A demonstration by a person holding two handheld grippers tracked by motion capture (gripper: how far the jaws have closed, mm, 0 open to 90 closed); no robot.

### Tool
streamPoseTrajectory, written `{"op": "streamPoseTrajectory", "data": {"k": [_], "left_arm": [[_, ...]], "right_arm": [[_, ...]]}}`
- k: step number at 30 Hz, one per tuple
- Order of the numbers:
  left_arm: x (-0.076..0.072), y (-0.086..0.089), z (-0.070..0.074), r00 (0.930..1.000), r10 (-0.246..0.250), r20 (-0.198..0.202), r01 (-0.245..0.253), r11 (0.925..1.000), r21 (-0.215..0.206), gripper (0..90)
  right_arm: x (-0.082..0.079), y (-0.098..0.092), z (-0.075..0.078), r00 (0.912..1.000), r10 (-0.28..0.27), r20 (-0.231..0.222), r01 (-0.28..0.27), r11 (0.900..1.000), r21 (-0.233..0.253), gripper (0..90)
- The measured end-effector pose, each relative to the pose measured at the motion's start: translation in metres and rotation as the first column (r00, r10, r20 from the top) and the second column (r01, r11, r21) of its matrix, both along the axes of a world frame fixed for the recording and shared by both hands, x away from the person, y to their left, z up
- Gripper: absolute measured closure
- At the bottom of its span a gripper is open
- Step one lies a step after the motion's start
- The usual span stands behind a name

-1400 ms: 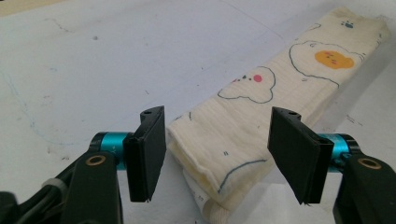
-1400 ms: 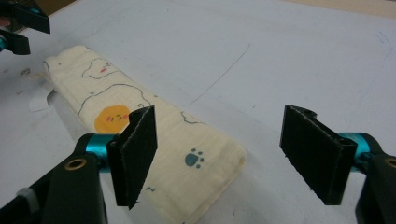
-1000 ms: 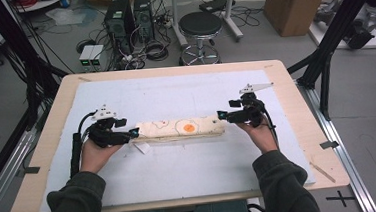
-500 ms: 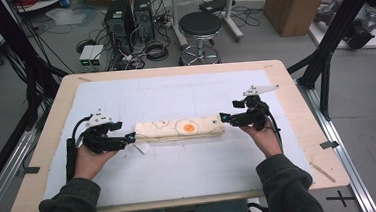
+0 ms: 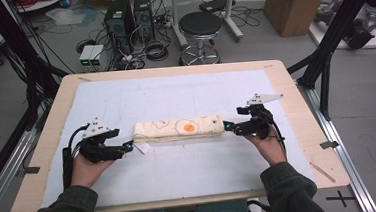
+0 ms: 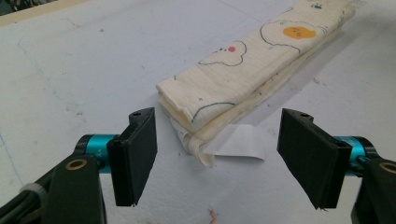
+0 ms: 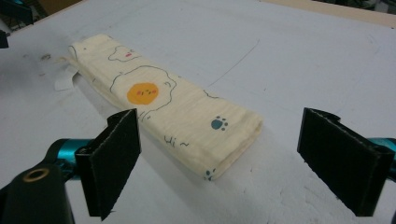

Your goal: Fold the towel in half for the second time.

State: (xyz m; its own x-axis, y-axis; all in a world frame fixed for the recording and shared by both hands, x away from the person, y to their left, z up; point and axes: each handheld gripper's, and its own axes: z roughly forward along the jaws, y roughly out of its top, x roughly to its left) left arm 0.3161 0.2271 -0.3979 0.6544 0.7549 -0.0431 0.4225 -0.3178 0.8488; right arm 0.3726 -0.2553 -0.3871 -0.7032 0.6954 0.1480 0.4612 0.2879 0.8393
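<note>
The cloth [image 5: 178, 128] lies folded into a long strip on the surface [image 5: 185, 93], and my left tool [image 5: 128, 147] and right tool [image 5: 226, 128] sit released off each end, so I judge the folding nearly finished.

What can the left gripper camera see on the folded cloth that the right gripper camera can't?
The left gripper view shows the layered end of the folded cream cloth with cartoon prints and the whole white paper-like tag sticking out beneath it. The right gripper view shows a blue-green paw print near the opposite end. Both show the orange fried-egg picture and open black jaws.
</note>
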Motion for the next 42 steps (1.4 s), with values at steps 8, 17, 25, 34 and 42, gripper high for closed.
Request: {"op": "streamPoseTrajectory", "data": {"k": [8,17,25,34,42], "left_arm": [[-0.012,0.005,-0.003,1.0,0.006,0.004,-0.006,1.0,0.001,26.1],[-0.023,0.007,-0.008,0.9999,0.003,0.015,-0.003,1.0,0.008,25.0],[-0.031,0.011,-0.009,0.9999,0.003,0.016,-0.004,1.0,0.003,24.3],[-0.044,0.015,-0.011,0.9996,0.012,0.025,-0.012,0.9999,-0.006,24.0],[-0.056,0.02,-0.01,0.9991,0.014,0.04,-0.013,0.9999,-0.006,24.0]], "right_arm": [[-0.012,-0.004,-0.006,0.9999,0.004,0.013,-0.004,1.0,-0.006,12.5],[-0.025,-0.011,-0.011,0.9998,0.006,0.021,-0.006,1.0,-0.003,12.4],[-0.036,-0.023,-0.017,0.9998,-0.008,0.017,0.008,1.0,-0.001,12.3],[-0.049,-0.032,-0.022,0.9995,-0.021,0.025,0.021,1.0,0.006,12.3],[-0.059,-0.039,-0.027,0.9993,-0.035,0.014,0.035,0.999,-0.001,12.3]]}}
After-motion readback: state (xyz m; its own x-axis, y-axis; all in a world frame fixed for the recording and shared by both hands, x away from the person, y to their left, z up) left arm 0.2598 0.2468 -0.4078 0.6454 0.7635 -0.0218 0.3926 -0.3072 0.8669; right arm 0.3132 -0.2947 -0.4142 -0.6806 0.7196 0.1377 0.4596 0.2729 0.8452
